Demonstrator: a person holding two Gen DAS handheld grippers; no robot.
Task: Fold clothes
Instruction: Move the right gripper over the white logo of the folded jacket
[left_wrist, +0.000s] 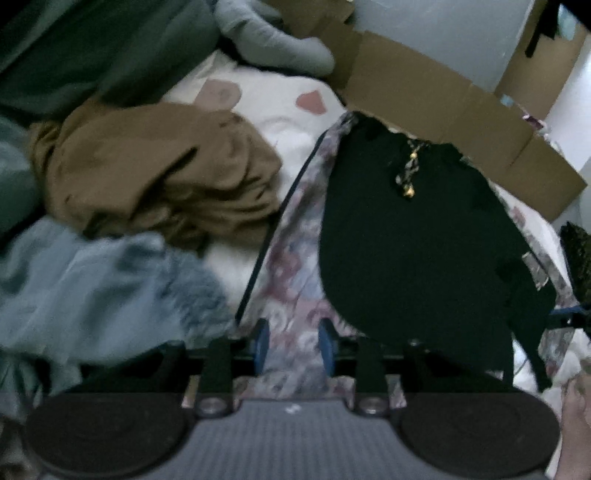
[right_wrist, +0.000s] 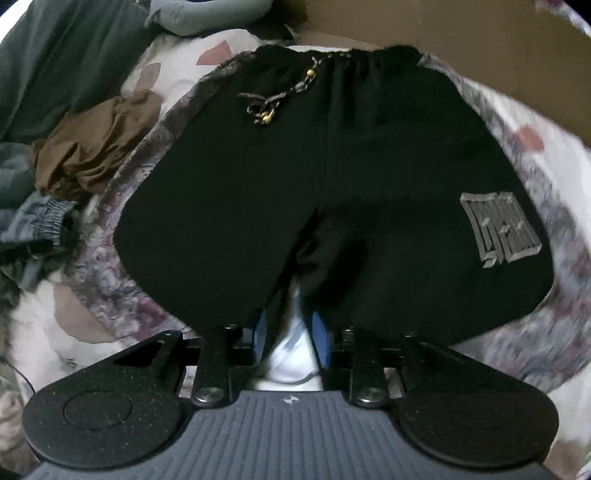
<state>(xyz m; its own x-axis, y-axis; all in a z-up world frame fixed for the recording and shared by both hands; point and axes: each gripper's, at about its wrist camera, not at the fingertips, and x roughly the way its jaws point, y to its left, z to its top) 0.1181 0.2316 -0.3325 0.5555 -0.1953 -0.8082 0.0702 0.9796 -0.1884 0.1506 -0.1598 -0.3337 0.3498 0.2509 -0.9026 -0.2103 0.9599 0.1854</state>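
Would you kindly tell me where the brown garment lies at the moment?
The brown garment lies crumpled left of the black shorts in both wrist views, on the bedsheet.

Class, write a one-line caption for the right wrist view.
Black shorts lie spread flat on a floral cloth, the right gripper open above them.

My bed (right_wrist: 576, 387), white-covered: floral cloth (right_wrist: 110, 280) under black shorts (right_wrist: 258, 192); brown garment (right_wrist: 96, 155) and grey-blue garment (left_wrist: 92, 288) beside.

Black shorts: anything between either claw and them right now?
Nothing visible. The black shorts lie spread flat on the floral cloth, with nothing on top but their own drawstring. The right claw sits open at the crotch hem; the left claw is open beside their left edge. The brown garment lies clear.
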